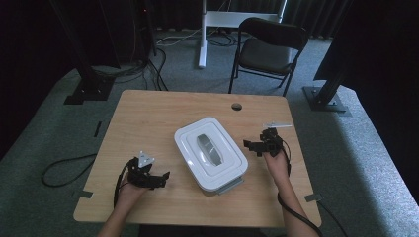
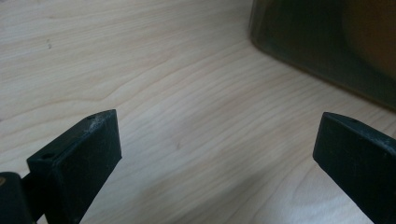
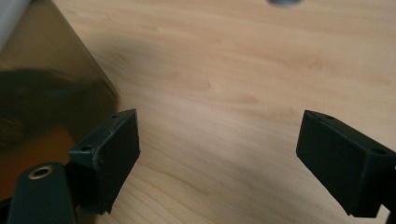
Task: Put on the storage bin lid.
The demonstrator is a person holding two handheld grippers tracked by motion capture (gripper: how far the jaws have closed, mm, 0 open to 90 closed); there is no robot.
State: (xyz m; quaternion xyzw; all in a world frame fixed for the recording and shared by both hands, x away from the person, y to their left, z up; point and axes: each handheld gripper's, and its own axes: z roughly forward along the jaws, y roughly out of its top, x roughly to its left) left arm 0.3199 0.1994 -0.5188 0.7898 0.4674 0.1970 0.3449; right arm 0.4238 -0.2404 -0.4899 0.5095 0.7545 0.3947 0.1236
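Observation:
A white lidded box (image 1: 211, 153) with a grey handle (image 1: 208, 149) on its lid lies at the middle of the wooden table (image 1: 148, 118). My left gripper (image 1: 160, 178) rests low at the box's left, open, with bare wood between its jaws (image 2: 219, 154). The box's dark translucent wall (image 2: 327, 46) shows at the upper right of the left gripper view. My right gripper (image 1: 252, 146) is open just right of the box, jaws pointing toward it. The right gripper view (image 3: 219, 154) has the box's wall (image 3: 42, 93) at its left.
A black folding chair (image 1: 267, 49) stands beyond the table's far edge, beside a white desk leg (image 1: 202, 34). A round cable hole (image 1: 236, 106) sits near the far edge. Cables lie on the carpet at the left (image 1: 64, 168). Black stands flank the table.

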